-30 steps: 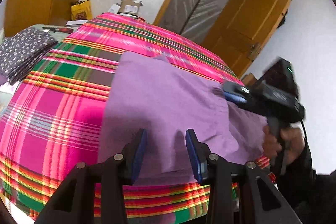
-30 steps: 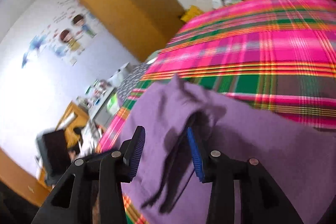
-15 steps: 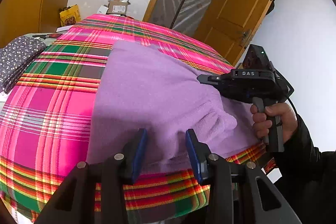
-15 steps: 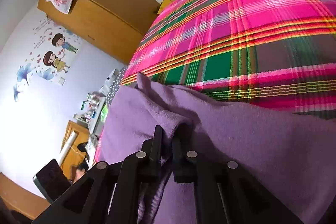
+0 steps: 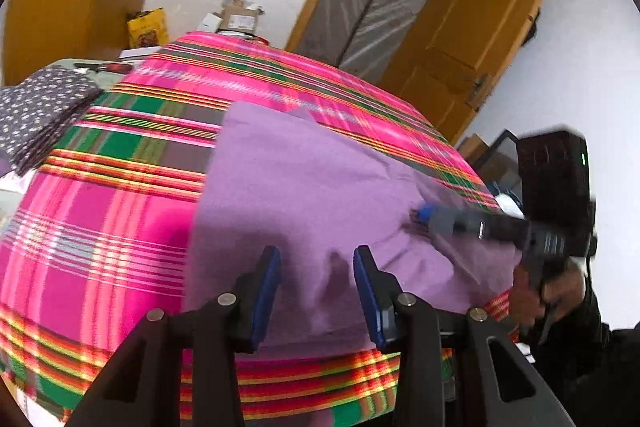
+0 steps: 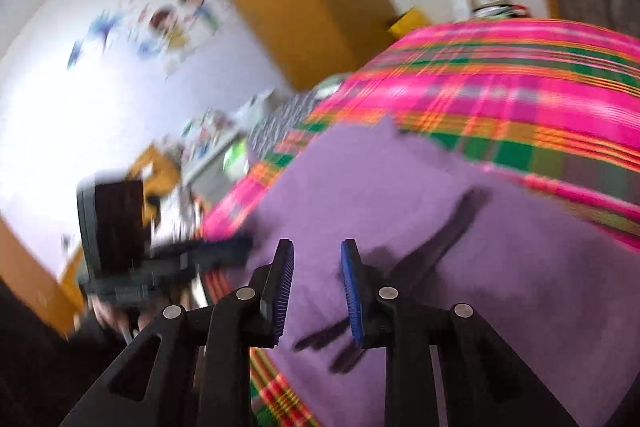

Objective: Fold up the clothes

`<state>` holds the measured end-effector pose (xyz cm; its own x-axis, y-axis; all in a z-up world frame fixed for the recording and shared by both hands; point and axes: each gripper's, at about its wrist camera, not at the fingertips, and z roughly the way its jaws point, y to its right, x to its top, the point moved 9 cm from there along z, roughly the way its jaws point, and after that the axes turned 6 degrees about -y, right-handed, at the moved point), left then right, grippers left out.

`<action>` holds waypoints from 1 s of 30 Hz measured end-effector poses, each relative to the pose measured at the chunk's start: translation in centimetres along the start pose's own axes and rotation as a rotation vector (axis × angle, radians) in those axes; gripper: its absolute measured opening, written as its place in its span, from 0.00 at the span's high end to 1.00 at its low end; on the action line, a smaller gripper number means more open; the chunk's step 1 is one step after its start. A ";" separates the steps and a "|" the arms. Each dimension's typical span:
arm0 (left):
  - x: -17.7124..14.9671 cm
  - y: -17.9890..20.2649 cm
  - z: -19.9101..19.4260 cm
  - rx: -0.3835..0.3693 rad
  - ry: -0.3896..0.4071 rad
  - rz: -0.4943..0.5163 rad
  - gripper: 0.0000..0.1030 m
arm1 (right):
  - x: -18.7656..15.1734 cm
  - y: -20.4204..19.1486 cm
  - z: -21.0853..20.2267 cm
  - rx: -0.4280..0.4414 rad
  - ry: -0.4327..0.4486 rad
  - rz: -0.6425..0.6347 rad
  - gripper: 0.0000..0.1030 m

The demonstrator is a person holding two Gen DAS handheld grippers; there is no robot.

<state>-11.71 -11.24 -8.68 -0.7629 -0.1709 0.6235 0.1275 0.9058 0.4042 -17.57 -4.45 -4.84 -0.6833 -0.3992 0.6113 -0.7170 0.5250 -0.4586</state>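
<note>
1. The bed under its pink, green and orange plaid blanket [image 5: 120, 227] takes up most of both views; wide bare plaid runs to its far edge and left side, plenty of room there.
2. The purple fleece garment [image 5: 312, 195] lies spread flat over the near right part of the blanket, its near hem reaching toward the near edge and its right side running out to the right edge, where it looks bunched.
3. Off the left edge, a folded dark dotted cloth [image 5: 40, 115] sits well apart from the purple piece.
4. Left gripper [image 5: 316, 259], black with blue pads, hovers over the near hem with its jaws spread wide and nothing between them.
5. Right gripper [image 6: 316, 259] is above the garment's right side; its jaws have just been opening, the pads stand apart, clear of the fabric, nothing held. The view is blurred.
6. In the left view it shows at the right edge [image 5: 424, 217], a hand [image 5: 552, 291] on its handle.
</note>
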 end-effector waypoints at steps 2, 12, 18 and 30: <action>-0.3 -0.5 -0.4 0.010 0.005 -0.009 0.63 | -1.5 -0.2 0.9 -0.027 -0.053 -0.054 0.77; -2.4 0.3 -0.4 0.007 -0.034 0.019 0.63 | -3.2 -1.4 0.7 -0.189 -0.072 -0.250 0.79; -2.9 0.3 0.0 -0.003 -0.048 0.030 0.63 | 0.0 0.0 -1.2 -0.223 0.036 -0.142 0.74; 0.0 0.6 -0.8 0.000 -0.001 0.069 0.63 | 5.0 3.4 -0.1 -0.248 0.083 0.048 0.74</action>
<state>-11.13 -10.99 -7.87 -0.7528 -0.1076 0.6494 0.1799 0.9153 0.3603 -23.39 -4.56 -3.29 -0.6947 -0.3121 0.6481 -0.6217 0.7138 -0.3226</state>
